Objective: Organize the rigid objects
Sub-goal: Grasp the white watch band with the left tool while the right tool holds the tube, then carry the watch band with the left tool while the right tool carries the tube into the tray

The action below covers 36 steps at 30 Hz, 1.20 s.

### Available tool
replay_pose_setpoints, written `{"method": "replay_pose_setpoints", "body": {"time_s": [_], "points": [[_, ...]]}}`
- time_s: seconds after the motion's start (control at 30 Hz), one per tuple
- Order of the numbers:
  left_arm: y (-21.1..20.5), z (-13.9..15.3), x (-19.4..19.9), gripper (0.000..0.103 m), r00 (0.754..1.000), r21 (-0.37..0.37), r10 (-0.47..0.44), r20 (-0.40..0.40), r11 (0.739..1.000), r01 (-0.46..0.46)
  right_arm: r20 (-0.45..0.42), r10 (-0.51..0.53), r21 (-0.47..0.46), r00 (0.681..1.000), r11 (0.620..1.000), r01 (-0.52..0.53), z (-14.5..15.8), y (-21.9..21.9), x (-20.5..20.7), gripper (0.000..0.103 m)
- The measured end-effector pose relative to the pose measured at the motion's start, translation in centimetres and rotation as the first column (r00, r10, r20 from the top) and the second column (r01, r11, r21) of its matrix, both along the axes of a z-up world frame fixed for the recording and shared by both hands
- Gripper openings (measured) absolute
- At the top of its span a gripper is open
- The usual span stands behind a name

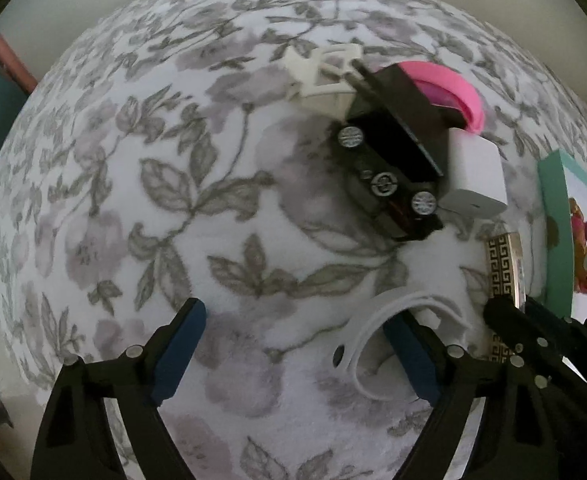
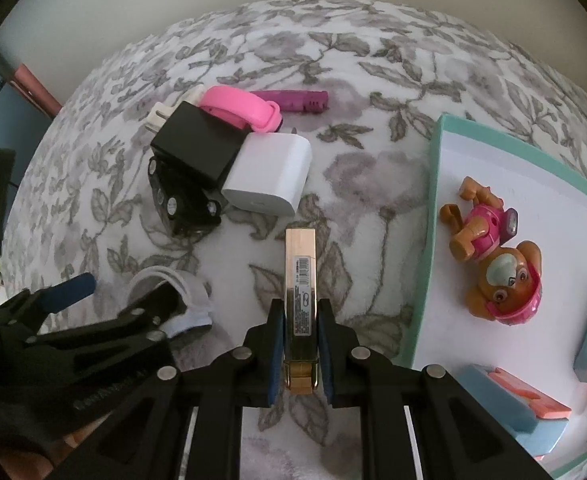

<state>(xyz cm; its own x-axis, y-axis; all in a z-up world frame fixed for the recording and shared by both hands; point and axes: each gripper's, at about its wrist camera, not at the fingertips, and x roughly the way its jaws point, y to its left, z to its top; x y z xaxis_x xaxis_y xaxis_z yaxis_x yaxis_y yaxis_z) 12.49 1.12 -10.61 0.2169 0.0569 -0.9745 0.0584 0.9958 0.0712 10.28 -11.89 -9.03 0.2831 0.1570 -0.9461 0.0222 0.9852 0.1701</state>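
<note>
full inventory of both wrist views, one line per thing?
gold box: 1, gold, in right gripper
white strap: 1, white, at left gripper's fingers
toy car: 1, black, on its side in pile
black box: 1, black, on pile
white charger: 1, white, beside black box
pink band: 1, pink, behind pile
purple tube: 1, purple, far side
tray: 1, teal rim, right
dog toy: 1, brown-pink, in tray
blanket: 1, floral grey
left gripper: open
right gripper: shut on gold box

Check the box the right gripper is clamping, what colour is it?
Gold, with a barcode label; the box shows best in the right wrist view, between the right gripper pads.
</note>
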Motion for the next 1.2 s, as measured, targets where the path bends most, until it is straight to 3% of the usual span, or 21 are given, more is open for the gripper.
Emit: {"method": "replay_pose_setpoints", "body": {"time_s": [0.27,0.4,0.53,0.6,0.8,1.2], "points": [[-2.2,0.3,0.1,0.054,0.998,-0.049,-0.059,0.002,0.997,0.059,0.006,0.020,-0.042,1.000,0.999,-0.019,-0.2,0.9,-0.1,0.017],[-3.2,0.4,0.1,0.042,0.997,-0.068,-0.073,-0.002,0.995,0.072,0.007,0.012,-0.021,1.000,1.000,-0.012,-0.2,0.8,-0.1,0.017],[-2.7,0.9,-0.7,0.018,0.997,-0.091,-0.082,-0.006,0.992,0.081,0.007,0.006,-0.007,1.000,1.000,-0.006,-0.2,0.5,-0.1,0.017],[-2.8,1.1,-0.7,0.013,0.997,-0.108,-0.082,-0.009,0.991,0.081,0.005,0.003,0.000,1.000,1.000,-0.003,-0.2,0.2,-0.1,0.017],[-1.7,2.3,-1.6,0.010,0.997,-0.191,-0.073,-0.003,0.979,0.071,0.004,-0.015,0.023,1.000,1.000,0.015,-0.1,-0.2,-0.4,0.017],[-0.6,6.4,-2.1,0.009,0.996,-0.217,-0.037,0.085,0.975,0.054,0.045,-0.054,0.091,0.998,0.995,0.050,2.0,-1.1,-1.7,0.017]]}}
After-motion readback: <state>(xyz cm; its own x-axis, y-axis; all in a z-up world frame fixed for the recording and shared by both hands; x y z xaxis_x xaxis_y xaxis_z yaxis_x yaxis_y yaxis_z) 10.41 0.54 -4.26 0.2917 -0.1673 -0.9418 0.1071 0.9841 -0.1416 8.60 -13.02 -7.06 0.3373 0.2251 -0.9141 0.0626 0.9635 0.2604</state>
